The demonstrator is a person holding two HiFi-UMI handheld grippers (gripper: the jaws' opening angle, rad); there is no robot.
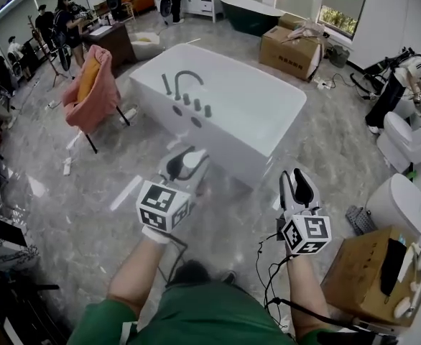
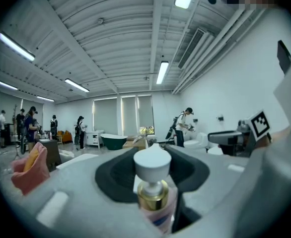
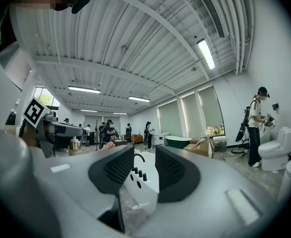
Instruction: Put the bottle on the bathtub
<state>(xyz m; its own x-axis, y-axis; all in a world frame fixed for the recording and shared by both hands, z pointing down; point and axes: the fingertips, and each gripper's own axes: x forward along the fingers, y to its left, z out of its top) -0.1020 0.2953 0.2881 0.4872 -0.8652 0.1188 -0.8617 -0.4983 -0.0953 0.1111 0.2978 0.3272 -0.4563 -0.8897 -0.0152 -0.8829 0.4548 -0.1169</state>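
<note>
A white bathtub stands on the floor ahead, with a dark green faucet and knobs on its near-left rim. My left gripper is shut on a pump bottle, just short of the tub's near side. In the left gripper view the bottle shows a white pump head, a gold collar and a pinkish body between the dark pads of that gripper. My right gripper hangs to the right, level, with a narrow gap and nothing in it. Through that gap of the right gripper the bathtub and its faucet appear.
A pink-draped chair stands left of the tub. Behind it are a cardboard box and a dark green tub. Toilets and another open box line the right. Cables trail on the floor near my feet. People stand at the back left and far right.
</note>
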